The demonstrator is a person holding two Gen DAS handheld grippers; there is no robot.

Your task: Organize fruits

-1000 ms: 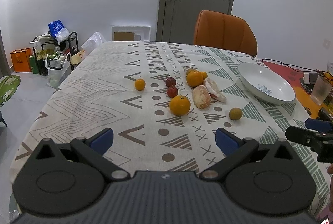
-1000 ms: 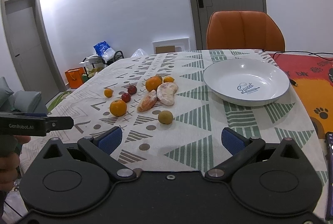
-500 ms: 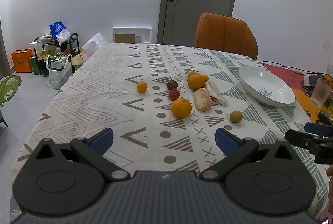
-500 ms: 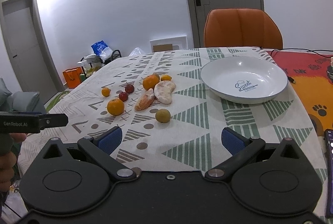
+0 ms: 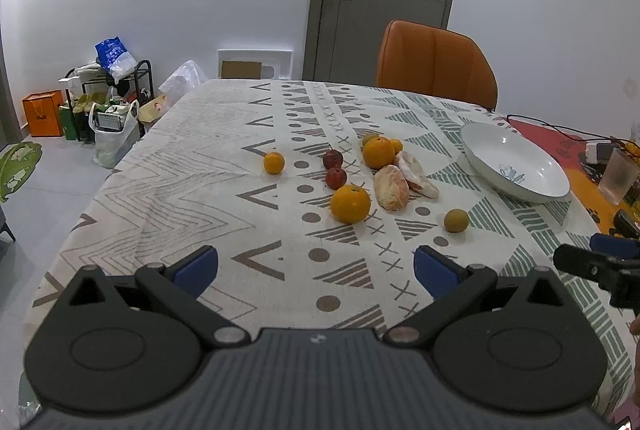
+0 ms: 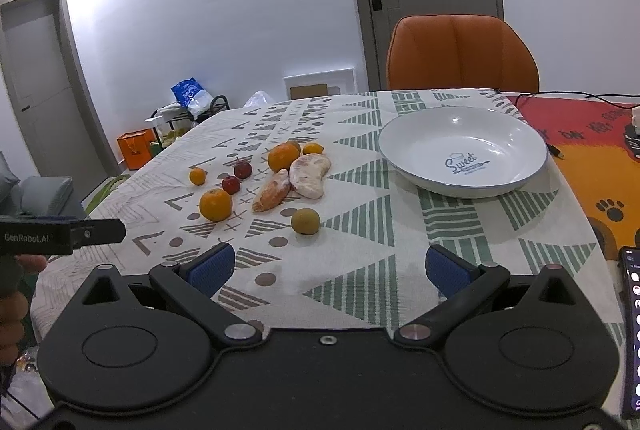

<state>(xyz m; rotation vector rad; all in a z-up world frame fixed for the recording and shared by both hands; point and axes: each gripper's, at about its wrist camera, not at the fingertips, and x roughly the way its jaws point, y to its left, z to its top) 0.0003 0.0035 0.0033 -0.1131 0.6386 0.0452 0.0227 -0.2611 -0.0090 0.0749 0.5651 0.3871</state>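
Fruits lie in a group mid-table: a large orange [image 5: 350,204] [image 6: 215,205], a second orange [image 5: 378,152] [image 6: 283,158], a small tangerine [image 5: 274,163] [image 6: 197,176], two small red fruits [image 5: 335,177] [image 6: 231,184], two peeled pomelo pieces [image 5: 391,187] [image 6: 310,175] and a small brownish round fruit [image 5: 456,220] [image 6: 305,220]. An empty white plate [image 5: 516,162] [image 6: 462,150] stands to their right. My left gripper [image 5: 316,270] and my right gripper [image 6: 327,268] are both open and empty, above the table's near edge, short of the fruits.
A patterned cloth covers the table [image 5: 200,170]. An orange chair [image 6: 462,54] stands at the far side. A phone [image 6: 632,330] lies at the right edge, on an orange mat [image 6: 592,166]. A glass [image 5: 620,176] stands far right. Bags and a rack [image 5: 108,102] sit on the floor at left.
Both grippers have drifted slightly; the fruits and plate sit a little differently in view. Nothing on the table has moved, and both grippers stay open.
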